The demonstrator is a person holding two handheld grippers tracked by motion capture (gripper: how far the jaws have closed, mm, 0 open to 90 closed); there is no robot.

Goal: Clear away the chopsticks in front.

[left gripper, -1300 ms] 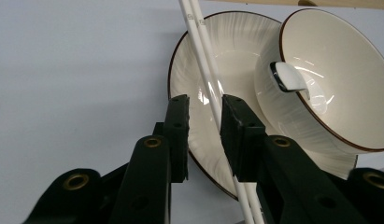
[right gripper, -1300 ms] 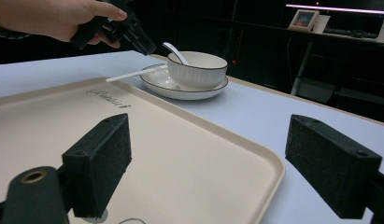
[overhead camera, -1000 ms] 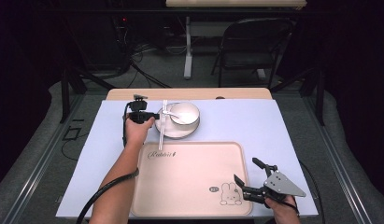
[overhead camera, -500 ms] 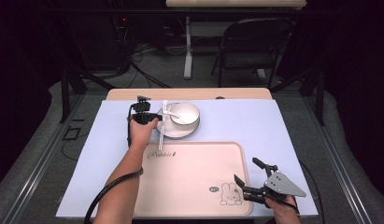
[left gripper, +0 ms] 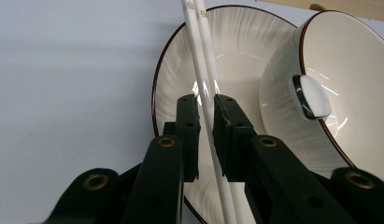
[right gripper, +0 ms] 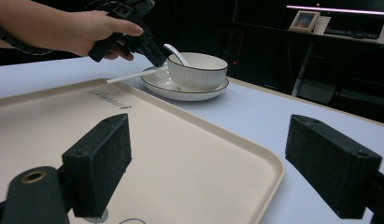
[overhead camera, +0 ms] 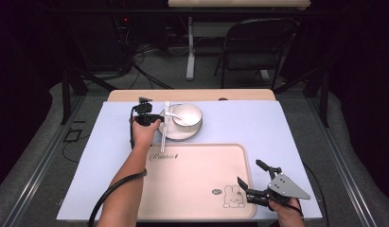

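Left tool (left gripper: 206, 114) clamped on the chopsticks (left gripper: 203, 79)
Its jaws have just been closing on the pair across the plate (overhead camera: 175, 134) beside the bowl (overhead camera: 187, 116); right tool (overhead camera: 259, 182) hangs apart over the tray (overhead camera: 192, 184).

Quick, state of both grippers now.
Left gripper: jaws just been closing, now shut on the chopsticks over the plate.
Right gripper: open, holding nothing, above the tray.

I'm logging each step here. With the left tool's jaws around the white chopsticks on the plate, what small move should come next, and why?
Probably lift slightly: the left tool has just been closing on the chopsticks, which rest across the plate rim beside the bowl.
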